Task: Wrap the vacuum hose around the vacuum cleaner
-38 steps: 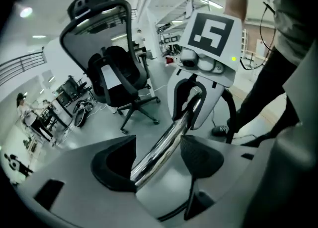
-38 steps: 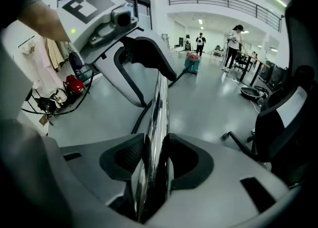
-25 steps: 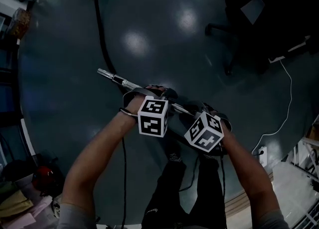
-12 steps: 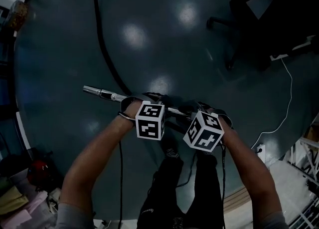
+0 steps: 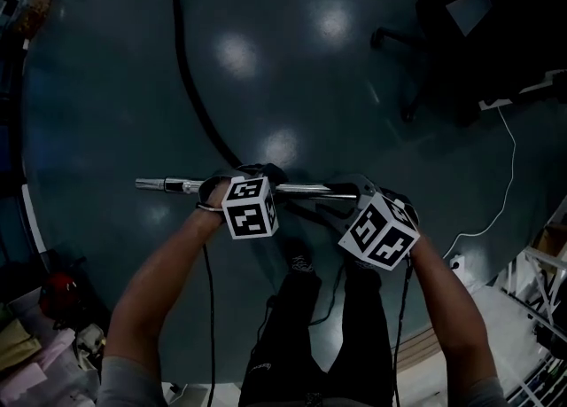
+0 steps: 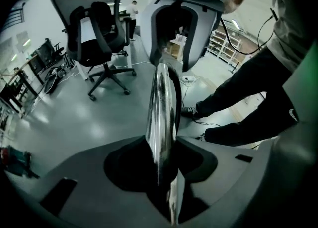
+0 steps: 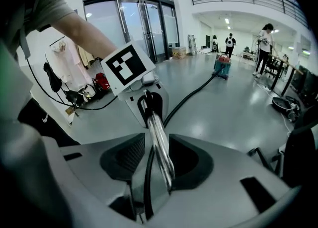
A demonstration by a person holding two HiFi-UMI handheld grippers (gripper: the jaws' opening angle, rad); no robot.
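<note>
A chrome vacuum wand (image 5: 306, 189) lies level in front of me, held by both grippers. My left gripper (image 5: 239, 183) is shut on it near the middle, and the tube (image 6: 161, 113) runs straight out between its jaws. My right gripper (image 5: 356, 196) is shut on the wand's handle end (image 7: 159, 147). A black hose (image 5: 190, 86) trails from the wand across the floor to the blue and red vacuum cleaner (image 7: 222, 66), which stands far off. In the head view the cleaner is cut off at the top edge.
A black office chair (image 5: 425, 33) stands at the upper right, also seen as the chair (image 6: 99, 38). A white cable (image 5: 505, 183) runs to a power strip (image 5: 456, 263). Several people (image 7: 263, 43) stand far behind the cleaner. Bags and clutter (image 5: 53, 294) lie at the lower left.
The wand has swung from slanted to level, its free tip dropping toward the left. Both grippers moved with it, the left one sliding left along the tube.
</note>
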